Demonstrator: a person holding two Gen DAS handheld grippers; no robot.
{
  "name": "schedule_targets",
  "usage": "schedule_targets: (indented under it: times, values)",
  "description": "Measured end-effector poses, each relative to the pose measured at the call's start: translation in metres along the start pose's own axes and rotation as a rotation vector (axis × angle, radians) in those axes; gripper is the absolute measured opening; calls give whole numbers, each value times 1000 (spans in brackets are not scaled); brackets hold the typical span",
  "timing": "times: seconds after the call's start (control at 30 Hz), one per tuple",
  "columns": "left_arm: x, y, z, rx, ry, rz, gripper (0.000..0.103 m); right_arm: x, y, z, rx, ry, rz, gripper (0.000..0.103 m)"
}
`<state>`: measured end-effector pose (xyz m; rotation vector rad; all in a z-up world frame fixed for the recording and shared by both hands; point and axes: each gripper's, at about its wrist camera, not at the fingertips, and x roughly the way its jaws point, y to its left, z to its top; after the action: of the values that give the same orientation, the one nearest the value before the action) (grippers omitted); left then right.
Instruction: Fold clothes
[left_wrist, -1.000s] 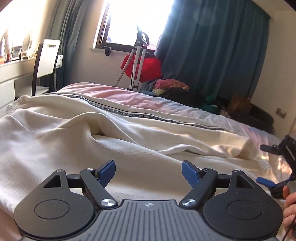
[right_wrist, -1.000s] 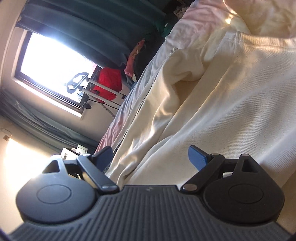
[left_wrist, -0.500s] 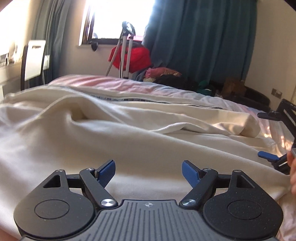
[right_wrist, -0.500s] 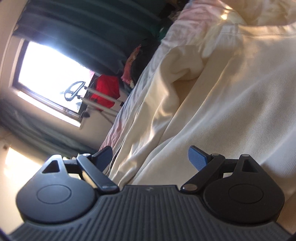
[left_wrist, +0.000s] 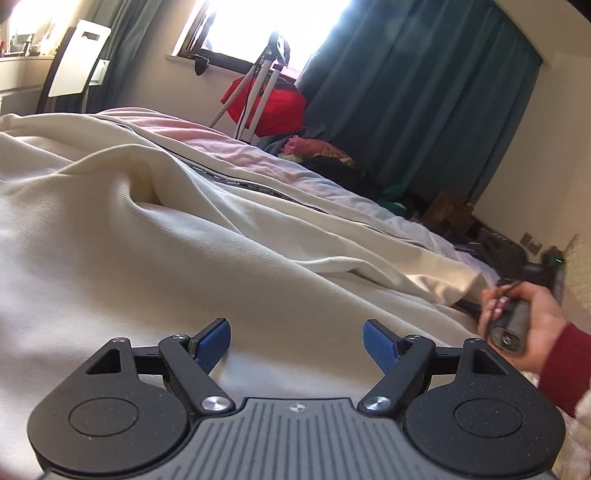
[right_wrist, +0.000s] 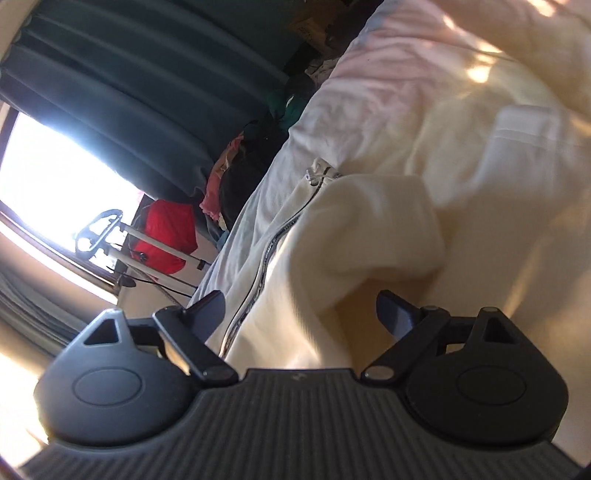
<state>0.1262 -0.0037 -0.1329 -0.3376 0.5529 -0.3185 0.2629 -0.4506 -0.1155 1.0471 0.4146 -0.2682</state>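
Note:
A cream zip-up garment (left_wrist: 166, 229) lies spread over the bed, its dark zipper line (left_wrist: 255, 186) along the far edge. My left gripper (left_wrist: 297, 341) is open and empty, low over the cloth. My right gripper (right_wrist: 301, 312) is open, tilted sideways, with a rolled cream sleeve end (right_wrist: 369, 236) just ahead between its fingers; nothing is gripped. The zipper (right_wrist: 258, 273) runs past its left finger. The hand on the right gripper's handle (left_wrist: 517, 317) shows at the right of the left wrist view.
The bed has a pink and pale sheet (left_wrist: 236, 155). Beyond it stand a red bag with a white frame (left_wrist: 266, 99), piled clothes (left_wrist: 314, 147), teal curtains (left_wrist: 406, 92), a bright window and a white chair (left_wrist: 77, 59).
The right gripper has swung toward the sleeve end, which now sits close in front of its fingers. The left gripper has tilted and dropped slightly over the cloth. Both stay open.

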Motion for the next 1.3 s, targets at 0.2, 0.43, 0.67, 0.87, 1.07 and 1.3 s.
schedule_targets:
  times: [0.2,0.43,0.67,0.87,1.07,1.3]
  values:
    - [11,7,-1,-32,-21,-65,81,35,8,27,-50,-56,-134,73]
    - [14,5,-5,-14,-34,-89,81,49,26,49,-123,-87,-302,15]
    - [10,-3,-12,31,-29,-91,81,9,71,49,-449,-317,-181,12]
    - [8,-5,-17,43,-59,-71,81,2,-33,42,-314,-170,-179,13]
    - [14,-8,-17,70,-49,-46,81,-9,-85,54,-102,-106,-40,13]
    - [15,-14,-20,115,-39,-12,81,-25,-68,44,-179,-118,-135,44]
